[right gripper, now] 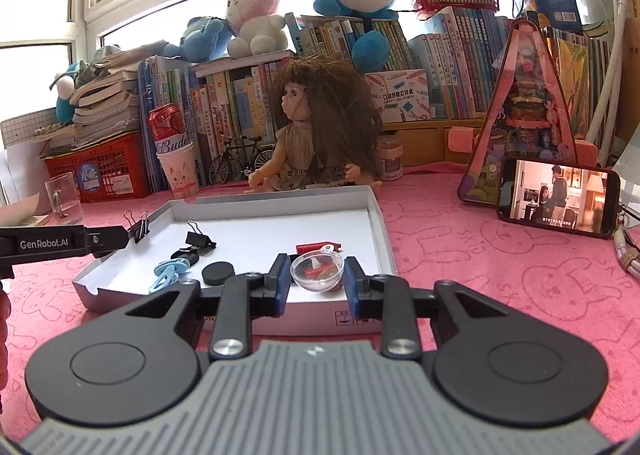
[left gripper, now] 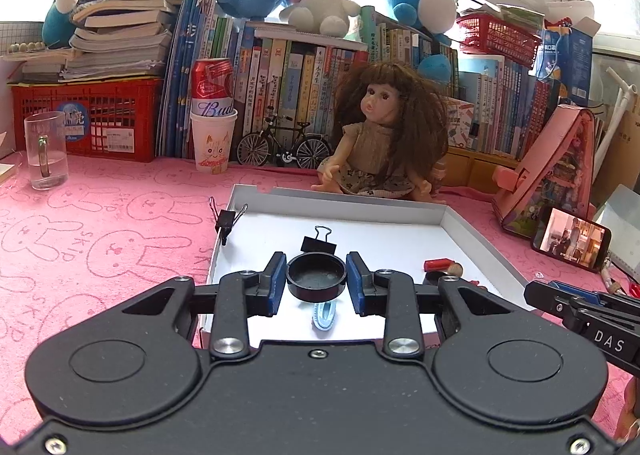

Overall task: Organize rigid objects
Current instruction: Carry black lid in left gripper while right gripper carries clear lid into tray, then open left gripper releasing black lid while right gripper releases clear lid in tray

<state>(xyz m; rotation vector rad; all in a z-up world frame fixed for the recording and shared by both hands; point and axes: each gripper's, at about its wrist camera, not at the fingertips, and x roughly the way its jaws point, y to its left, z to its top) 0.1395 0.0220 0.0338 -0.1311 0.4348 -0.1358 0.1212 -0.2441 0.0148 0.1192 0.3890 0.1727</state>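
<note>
Black round cap point(left gripper: 316, 275), open side up, sits clamped between the blue pads of the left tool point(left gripper: 317, 278), held above the white tray point(left gripper: 460, 221). Clear capsule point(right gripper: 317, 270) with red and white bits inside is gripped the same way by the right tool point(right gripper: 317, 275), over the tray's near right part. Both tools narrow, each closed on its item. White tray rests on the pink rabbit-print tabletop point(left gripper: 100, 223). Inside the tray: a black binder clip point(right gripper: 199, 238) lying flat toward the left, a blue hair clip point(right gripper: 166, 275) near the front left edge, a black disc point(right gripper: 218, 273) just beside it, a red cylinder point(right gripper: 318, 246) behind the capsule. A second binder clip point(right gripper: 138, 226) is clipped upright on the tray's far left rim. Behind the tray, a long-haired doll point(left gripper: 384, 135) sits on the tabletop. A phone point(right gripper: 558, 197) playing video leans well right of the tray. A glass mug point(left gripper: 46, 149) stands far left.
</note>
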